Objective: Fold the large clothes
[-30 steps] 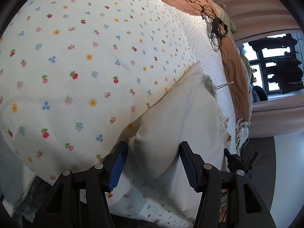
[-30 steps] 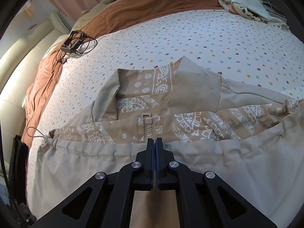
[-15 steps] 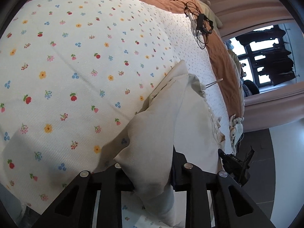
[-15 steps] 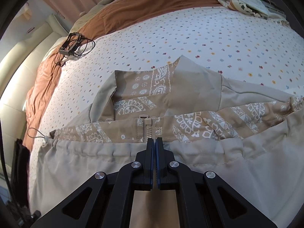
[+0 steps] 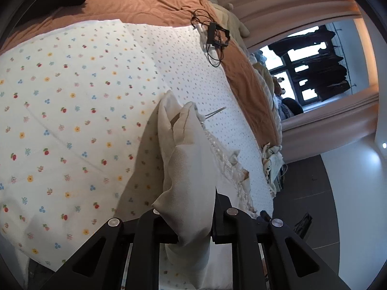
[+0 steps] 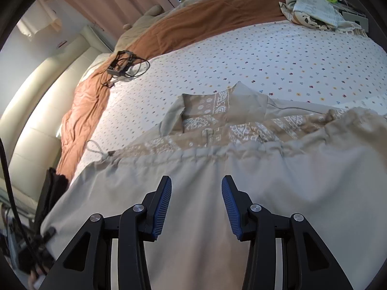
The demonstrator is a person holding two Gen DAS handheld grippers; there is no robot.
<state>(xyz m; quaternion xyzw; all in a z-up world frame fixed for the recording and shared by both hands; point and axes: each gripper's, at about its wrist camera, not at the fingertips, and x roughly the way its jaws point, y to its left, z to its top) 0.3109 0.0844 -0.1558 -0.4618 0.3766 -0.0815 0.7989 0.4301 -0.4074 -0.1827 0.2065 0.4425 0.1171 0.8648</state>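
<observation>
Left gripper [image 5: 187, 217] closing, pinching jacket [image 5: 191, 174] fold above sheet [image 5: 72, 120]. Right gripper [image 6: 196, 200] opening, spread over jacket [image 6: 278, 193], nothing held.

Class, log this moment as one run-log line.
left gripper: closing on beige garment | right gripper: opening, empty, above garment | surface: floral bedsheet

Beige jacket [image 6: 278, 193]: matt woven cloth, showing smooth outside; lining showing a white paisley print. Fold of it [image 5: 191, 183] showing coarse weave up close. Flowered sheet [image 5: 72, 120]: matt cotton-like cloth, lying finely textured. Brown quilt [image 6: 217, 17]: soft matt cloth, creasing. Right gripper [image 6: 196, 203]: matt black plastic, ribbed blue pads, shiny metal screws. Left gripper [image 5: 191, 220]: same black plastic, glinting metal screws.
</observation>
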